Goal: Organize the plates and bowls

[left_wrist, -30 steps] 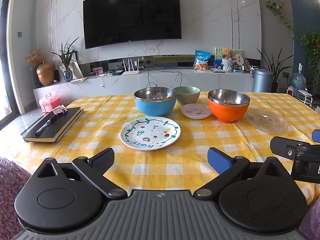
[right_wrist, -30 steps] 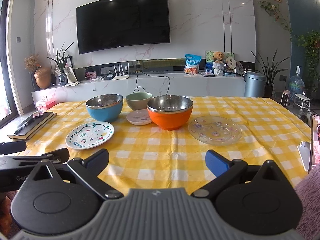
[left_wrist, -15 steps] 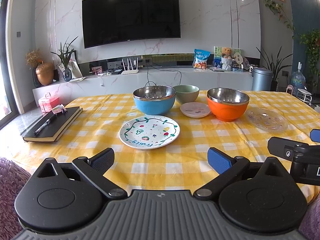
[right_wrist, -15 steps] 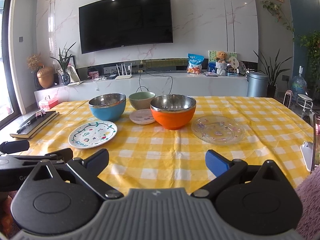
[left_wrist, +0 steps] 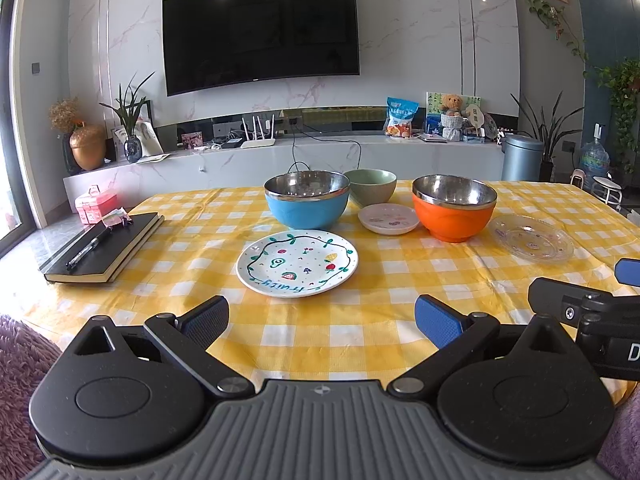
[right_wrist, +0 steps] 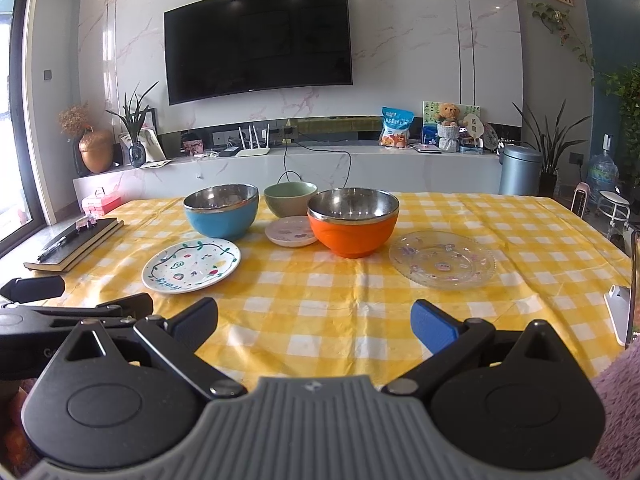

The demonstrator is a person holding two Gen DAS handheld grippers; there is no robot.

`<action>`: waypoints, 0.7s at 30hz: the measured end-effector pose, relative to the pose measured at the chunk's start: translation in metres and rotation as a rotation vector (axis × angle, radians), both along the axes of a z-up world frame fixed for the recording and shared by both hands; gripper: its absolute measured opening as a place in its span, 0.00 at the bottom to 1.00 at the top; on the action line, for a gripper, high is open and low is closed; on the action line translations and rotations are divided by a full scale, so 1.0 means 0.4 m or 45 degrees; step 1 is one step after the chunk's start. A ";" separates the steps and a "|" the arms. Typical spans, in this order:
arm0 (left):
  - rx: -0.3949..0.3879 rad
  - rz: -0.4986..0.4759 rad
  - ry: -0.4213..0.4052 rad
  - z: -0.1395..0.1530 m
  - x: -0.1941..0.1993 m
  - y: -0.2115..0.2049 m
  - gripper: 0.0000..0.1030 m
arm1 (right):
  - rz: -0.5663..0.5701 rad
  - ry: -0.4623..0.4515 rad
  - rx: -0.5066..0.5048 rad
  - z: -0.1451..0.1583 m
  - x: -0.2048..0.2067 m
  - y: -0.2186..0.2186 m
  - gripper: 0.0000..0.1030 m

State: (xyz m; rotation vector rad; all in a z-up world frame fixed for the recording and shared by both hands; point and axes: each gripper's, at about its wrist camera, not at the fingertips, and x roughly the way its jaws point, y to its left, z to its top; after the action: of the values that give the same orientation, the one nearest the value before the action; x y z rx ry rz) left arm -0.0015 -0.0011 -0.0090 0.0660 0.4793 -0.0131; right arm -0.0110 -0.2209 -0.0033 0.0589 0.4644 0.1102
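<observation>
Jaws spread wide, both grippers level above tablecloth [left_wrist: 320,332].

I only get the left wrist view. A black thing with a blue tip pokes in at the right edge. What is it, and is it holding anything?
Observer: That is the right hand-held gripper. Its own camera shows it open, with nothing between its fingers.
Operator: Is there anything further right than the glass plate?
Observer: Yes. A small white object sits right of the glass plate, at the edge of the right wrist view. I cannot tell what it is.
</observation>
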 end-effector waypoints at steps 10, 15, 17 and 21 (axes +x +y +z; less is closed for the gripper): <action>0.000 0.001 0.002 -0.003 0.000 0.000 1.00 | 0.008 0.004 -0.002 -0.001 0.001 0.002 0.98; 0.000 0.001 0.003 0.000 0.001 0.000 1.00 | 0.009 0.005 -0.003 -0.001 0.001 0.001 0.98; 0.000 0.001 0.003 0.000 0.001 0.000 1.00 | 0.009 0.005 -0.004 -0.001 0.001 0.002 0.98; 0.000 0.000 0.004 0.001 0.001 0.000 1.00 | 0.008 0.005 -0.004 -0.001 0.001 0.002 0.98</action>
State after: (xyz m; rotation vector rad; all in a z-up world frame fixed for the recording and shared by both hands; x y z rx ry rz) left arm -0.0011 -0.0011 -0.0088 0.0660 0.4825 -0.0128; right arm -0.0106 -0.2202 -0.0037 0.0550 0.4686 0.1155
